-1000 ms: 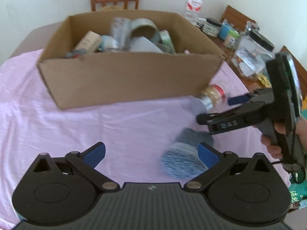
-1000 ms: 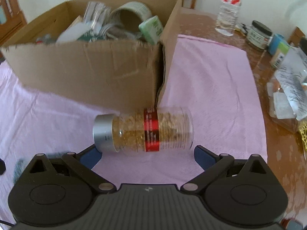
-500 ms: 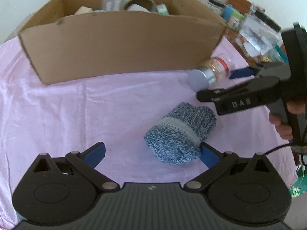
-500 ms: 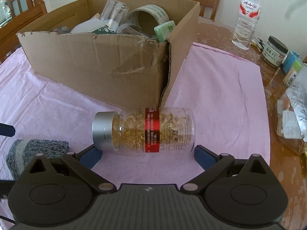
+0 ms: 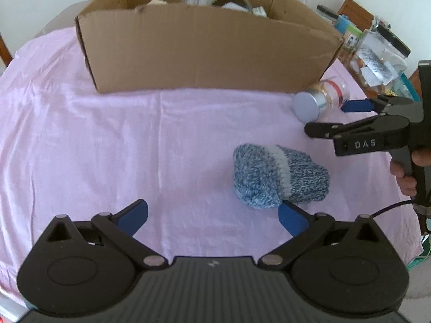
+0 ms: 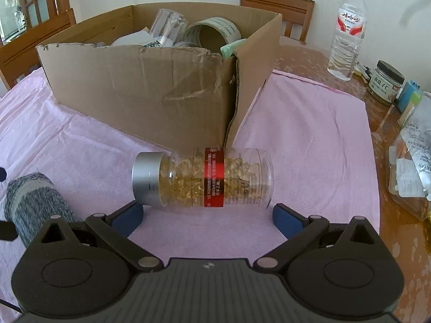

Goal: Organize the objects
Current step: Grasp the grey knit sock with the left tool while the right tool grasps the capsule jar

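A clear jar of yellow capsules (image 6: 202, 179) with a silver lid and red band lies on its side on the pink cloth, just past the tips of my open right gripper (image 6: 207, 218); it also shows in the left wrist view (image 5: 320, 98). A rolled blue-grey knit sock (image 5: 280, 179) lies just ahead of my open left gripper (image 5: 212, 215), by its right fingertip (image 5: 292, 216); it also shows at the left edge of the right wrist view (image 6: 33, 202). An open cardboard box (image 5: 204, 51) holding several items stands behind both.
The right gripper (image 5: 347, 119) and the hand holding it show at the right of the left wrist view. Beyond the pink cloth (image 6: 309, 140) stand a water bottle (image 6: 347, 29), a black-lidded jar (image 6: 385, 83) and a clear container (image 6: 414, 158). Wooden chairs (image 6: 277, 5) ring the table.
My left gripper has drawn back and swung left, so the sock now sits farther ahead at its right fingertip. The right gripper has kept its place around the capsule jar.
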Tool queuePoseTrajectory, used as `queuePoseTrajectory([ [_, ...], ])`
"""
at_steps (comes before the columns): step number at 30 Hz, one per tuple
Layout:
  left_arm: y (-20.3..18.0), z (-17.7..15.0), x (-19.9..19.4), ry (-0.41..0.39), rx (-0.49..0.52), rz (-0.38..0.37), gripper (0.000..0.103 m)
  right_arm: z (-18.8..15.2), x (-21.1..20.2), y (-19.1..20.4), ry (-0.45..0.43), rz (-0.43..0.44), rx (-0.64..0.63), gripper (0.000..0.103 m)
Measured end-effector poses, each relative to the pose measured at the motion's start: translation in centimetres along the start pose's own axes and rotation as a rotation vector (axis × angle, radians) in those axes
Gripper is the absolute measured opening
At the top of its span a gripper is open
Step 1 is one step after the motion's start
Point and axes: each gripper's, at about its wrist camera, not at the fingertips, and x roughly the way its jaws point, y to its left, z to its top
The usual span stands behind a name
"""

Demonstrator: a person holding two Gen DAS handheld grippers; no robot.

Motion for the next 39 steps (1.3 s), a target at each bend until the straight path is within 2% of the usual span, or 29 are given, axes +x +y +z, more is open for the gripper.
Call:
queuePoseTrajectory([
  [6,-1.4,-0.1,-1.1,-0.033,-0.051,-0.063,0.102,0.0,-0.1,-0.1,0.0,0.005,-0.008,0.103],
  [10,-3.0,0.2,-0.5,-0.042,-0.053,-0.077,0.102,0.1,-0.1,-0.1,0.011,0.011,-0.017,0.103],
  [18,-4.8,0.8,1.7,-0.059,-0.041,-0.012,0.102,0.2,-0.2,-0.5,0.036,0.038,-0.052,0.103],
  [22,-5.2,0.9,2.5,-0.078,-0.032,0.047,0.102,-0.1,-0.5,-0.9,0.037,0.044,-0.059,0.103],
  [26,-5.6,0.5,2.7,-0.083,0.018,0.114,0.102,-0.3,-0.5,-1.1,0.033,0.046,-0.059,0.103],
  [31,-4.1,0.0,2.2,-0.108,0.045,0.2,0.103,-0.5,-0.6,-1.1,0.028,0.045,-0.057,0.103],
  [35,-3.0,0.0,2.1,-0.113,0.026,0.181,0.102,-0.6,-0.7,-1.1,0.022,0.045,-0.055,0.103],
  [39,-3.9,0.2,2.5,-0.126,0.038,0.159,0.101,-0.7,-0.7,-1.2,0.019,0.043,-0.05,0.103],
])
